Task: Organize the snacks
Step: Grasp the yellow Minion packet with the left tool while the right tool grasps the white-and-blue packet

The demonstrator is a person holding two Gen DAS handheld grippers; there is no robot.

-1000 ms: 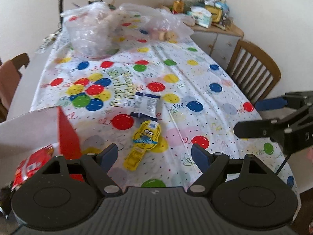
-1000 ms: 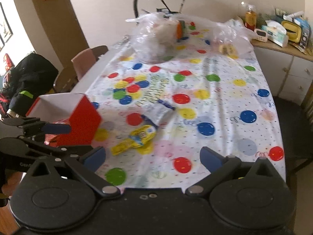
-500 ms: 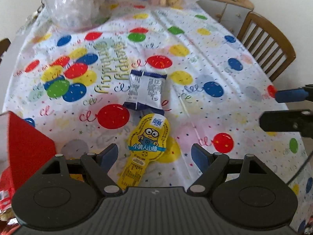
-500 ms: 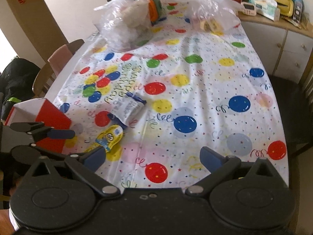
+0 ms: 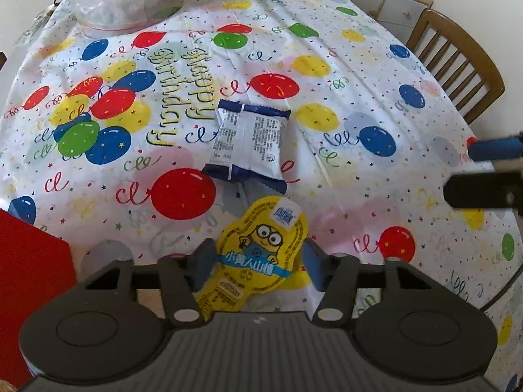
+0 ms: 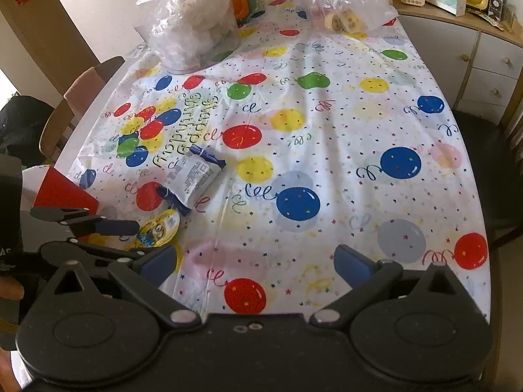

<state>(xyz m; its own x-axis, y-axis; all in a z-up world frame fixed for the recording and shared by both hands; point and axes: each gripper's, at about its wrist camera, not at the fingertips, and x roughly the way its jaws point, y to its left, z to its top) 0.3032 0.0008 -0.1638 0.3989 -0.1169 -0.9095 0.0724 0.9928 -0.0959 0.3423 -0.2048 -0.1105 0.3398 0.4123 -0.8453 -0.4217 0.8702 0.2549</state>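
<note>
The left hand-held gripper (image 5: 258, 266), spread, straddles the yellow snack (image 5: 261, 254) on the worktop (image 5: 359, 75); closing comes next, with the red box (image 5: 29, 281) at 9 o'clock likely its destination.

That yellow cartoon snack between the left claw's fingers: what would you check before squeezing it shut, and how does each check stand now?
1. Yellow Minion snack lies between the left gripper fingers: ok.
2. Jaws open wide enough to take it: ok.
3. Fingers low enough to catch the flat pack: cannot tell.
4. White-and-blue packet is clear of the fingers: ok, it lies apart, farther up the table.
5. Right gripper out of the way: ok, open and empty over the tablecloth.
6. Red box within reach for drop-off: ok, just left of the gripper.
</note>
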